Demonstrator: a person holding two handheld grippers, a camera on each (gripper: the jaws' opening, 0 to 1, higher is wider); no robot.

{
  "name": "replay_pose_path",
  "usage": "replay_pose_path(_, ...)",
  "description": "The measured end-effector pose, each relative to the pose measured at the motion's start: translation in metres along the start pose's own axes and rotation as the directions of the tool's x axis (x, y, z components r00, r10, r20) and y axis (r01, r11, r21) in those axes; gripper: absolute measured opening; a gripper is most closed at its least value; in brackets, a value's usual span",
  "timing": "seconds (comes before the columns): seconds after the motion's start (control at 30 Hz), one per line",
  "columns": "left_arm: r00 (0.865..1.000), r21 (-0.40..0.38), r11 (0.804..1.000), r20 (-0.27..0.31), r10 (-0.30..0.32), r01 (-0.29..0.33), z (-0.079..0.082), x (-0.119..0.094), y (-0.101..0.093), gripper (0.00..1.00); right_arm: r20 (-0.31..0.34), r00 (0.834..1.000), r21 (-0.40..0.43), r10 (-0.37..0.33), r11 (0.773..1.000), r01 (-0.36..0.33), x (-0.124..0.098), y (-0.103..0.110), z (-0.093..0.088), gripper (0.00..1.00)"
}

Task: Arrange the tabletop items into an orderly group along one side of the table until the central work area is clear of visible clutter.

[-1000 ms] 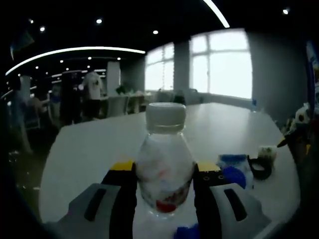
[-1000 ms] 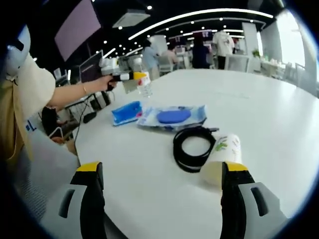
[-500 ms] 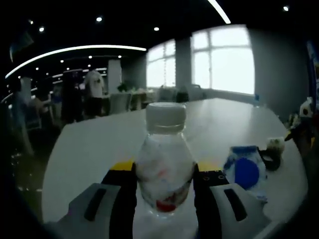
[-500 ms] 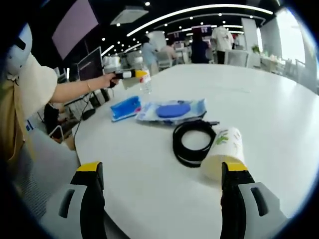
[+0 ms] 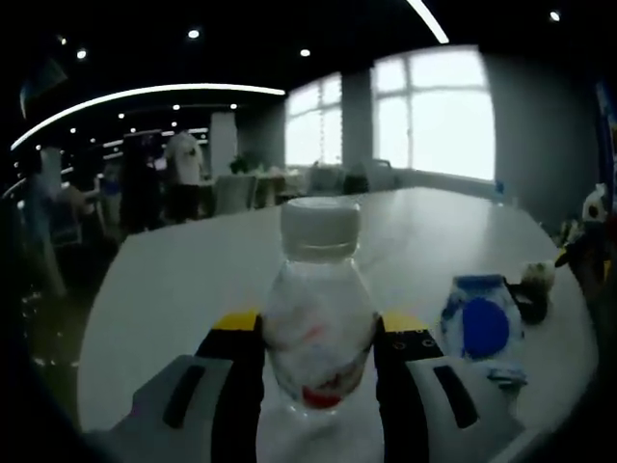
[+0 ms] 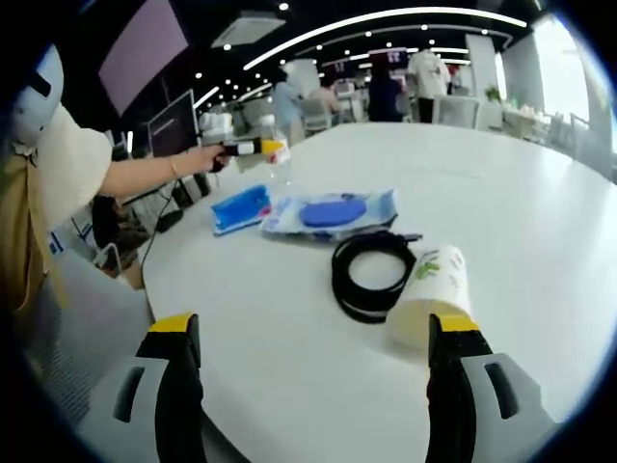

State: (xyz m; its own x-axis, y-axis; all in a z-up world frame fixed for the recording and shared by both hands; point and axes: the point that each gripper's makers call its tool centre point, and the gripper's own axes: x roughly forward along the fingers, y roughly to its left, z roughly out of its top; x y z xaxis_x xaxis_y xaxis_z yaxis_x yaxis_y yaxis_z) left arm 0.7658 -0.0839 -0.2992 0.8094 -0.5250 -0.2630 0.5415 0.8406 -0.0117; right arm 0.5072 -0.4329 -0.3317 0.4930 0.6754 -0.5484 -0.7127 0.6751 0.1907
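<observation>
— Between the left gripper's jaws, in the left gripper view, what's held?
— A capped bottle, clamped upright above the table. A blue packet lies off to the side.

— And the right gripper view?
— The right gripper is spread wide, nothing in it, over a lying cup that touches a cable coil. Beyond sit the packet and a blue cloth.

— Advice?
— Probably set the bottle down upright beside the cloth, base flat, before letting go.
</observation>
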Motion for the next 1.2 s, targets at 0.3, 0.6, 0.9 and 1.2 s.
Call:
replay_pose_path(0.3, 1.0, 0.006, 1.0, 0.021, 0.019, -0.019, 0.0, 0.001, 0.0, 0.43, 0.006, 1.0, -0.004, -0.007, 1.0, 0.007, -0.001, -0.002, 0.001, 0.97)
replay_pose_path(0.6, 0.998, 0.073, 0.995, -0.001, 0.07, -0.07, -0.001, 0.003, 0.005, 0.49, 0.014, 1.0, -0.016, -0.009, 1.0, 0.009, -0.001, -0.002, 0.004, 0.97)
replay_pose_path(0.9, 0.998, 0.022, 0.998, 0.003, 0.065, -0.065, -0.001, -0.007, 0.0, 0.63, 0.056, 0.998, -0.031, -0.01, 0.999, 0.012, -0.003, 0.0, 0.018, 0.99)
replay_pose_path(1.2, 0.998, -0.008, 0.998, 0.007, 0.059, -0.059, 0.003, -0.026, -0.009, 0.8, 0.088, 0.996, -0.064, -0.019, 0.998, 0.024, -0.007, 0.001, 0.029, 0.99)
